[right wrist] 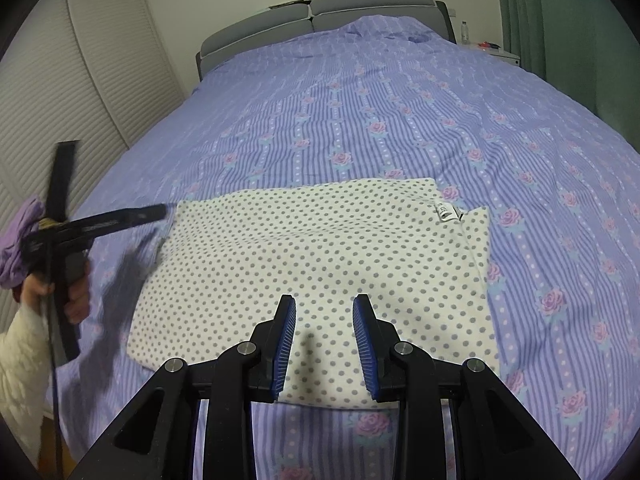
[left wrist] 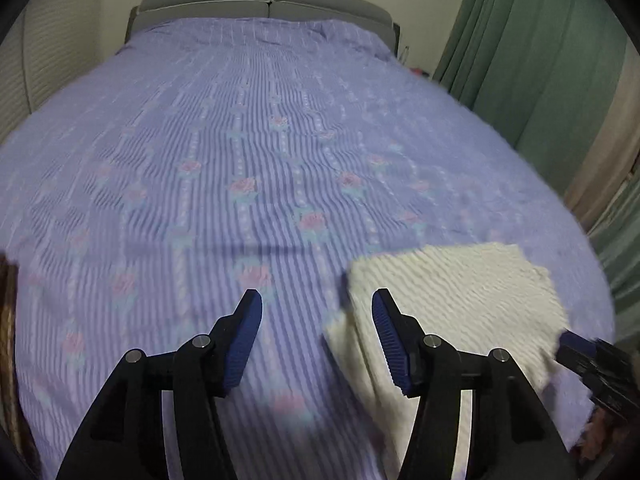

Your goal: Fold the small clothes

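Dotted garment on striped bedspread

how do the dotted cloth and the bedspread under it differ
The white grey-dotted garment is small, folded flat into a rough rectangle with a label at one corner. The purple striped bedspread with pink roses is far larger and covers the whole bed. One is dotted, the other striped and floral. Both are soft patterned fabric lying flat.

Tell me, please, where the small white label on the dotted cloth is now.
In the right wrist view, the label sits at the far right corner of the dotted cloth, ahead and right of the right gripper, on the bedspread.
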`<action>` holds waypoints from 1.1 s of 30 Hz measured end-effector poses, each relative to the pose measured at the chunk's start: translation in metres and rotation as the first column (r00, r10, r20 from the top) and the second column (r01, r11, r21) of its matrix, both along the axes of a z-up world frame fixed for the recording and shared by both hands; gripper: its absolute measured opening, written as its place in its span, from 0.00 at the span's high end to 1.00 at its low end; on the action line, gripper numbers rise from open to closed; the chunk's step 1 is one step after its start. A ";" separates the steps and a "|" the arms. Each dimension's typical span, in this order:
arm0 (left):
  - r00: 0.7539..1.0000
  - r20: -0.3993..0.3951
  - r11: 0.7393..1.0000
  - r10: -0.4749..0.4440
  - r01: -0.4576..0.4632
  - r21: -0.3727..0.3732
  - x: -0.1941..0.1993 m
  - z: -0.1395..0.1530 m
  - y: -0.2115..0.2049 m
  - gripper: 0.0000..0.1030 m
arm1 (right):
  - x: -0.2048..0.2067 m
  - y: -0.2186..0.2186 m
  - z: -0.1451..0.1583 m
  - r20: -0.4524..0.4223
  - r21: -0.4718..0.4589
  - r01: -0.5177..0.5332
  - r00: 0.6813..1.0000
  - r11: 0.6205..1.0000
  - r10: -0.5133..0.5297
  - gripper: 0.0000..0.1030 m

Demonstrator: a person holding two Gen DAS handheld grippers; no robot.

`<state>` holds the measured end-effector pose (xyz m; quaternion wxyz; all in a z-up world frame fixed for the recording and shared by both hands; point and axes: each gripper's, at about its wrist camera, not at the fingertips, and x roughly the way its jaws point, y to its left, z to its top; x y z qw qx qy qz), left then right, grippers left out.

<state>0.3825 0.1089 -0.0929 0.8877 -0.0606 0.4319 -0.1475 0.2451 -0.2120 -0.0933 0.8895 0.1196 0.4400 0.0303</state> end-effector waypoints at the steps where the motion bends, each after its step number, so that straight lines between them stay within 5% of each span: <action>1: 1.000 -0.011 0.999 -0.012 0.012 -0.035 -0.014 0.000 0.003 0.44 | -0.001 0.001 0.001 0.004 -0.001 -0.001 1.000 1.000 0.001 0.64; 7: 0.985 -0.121 0.959 -0.123 0.086 -0.270 -0.054 -0.025 0.003 0.44 | -0.007 0.005 0.002 0.019 0.017 -0.001 1.000 1.000 0.001 0.64; 13: 0.970 -0.205 0.922 -0.132 0.044 -0.386 -0.040 -0.059 0.004 0.44 | -0.010 0.014 0.001 0.030 0.029 -0.013 0.999 1.000 0.012 0.64; 20: 0.943 -0.193 0.812 -0.270 0.115 -0.572 -0.032 -0.081 0.009 0.38 | -0.006 0.015 -0.006 0.027 0.047 0.001 1.000 0.999 -0.002 0.64; 23: 0.934 -0.173 0.788 -0.312 0.153 -0.596 -0.033 -0.084 0.010 0.37 | -0.005 0.014 -0.007 0.029 0.044 0.004 1.000 0.999 -0.006 0.64; 29: 0.926 -0.174 0.760 -0.335 0.156 -0.631 -0.025 -0.084 -0.004 0.37 | -0.003 0.016 -0.010 0.023 0.051 0.004 1.000 0.999 -0.006 0.64; 33: 0.929 -0.211 0.800 -0.303 0.127 -0.587 -0.023 -0.082 -0.018 0.62 | -0.001 0.018 -0.011 0.032 0.055 0.010 0.999 0.998 -0.012 0.64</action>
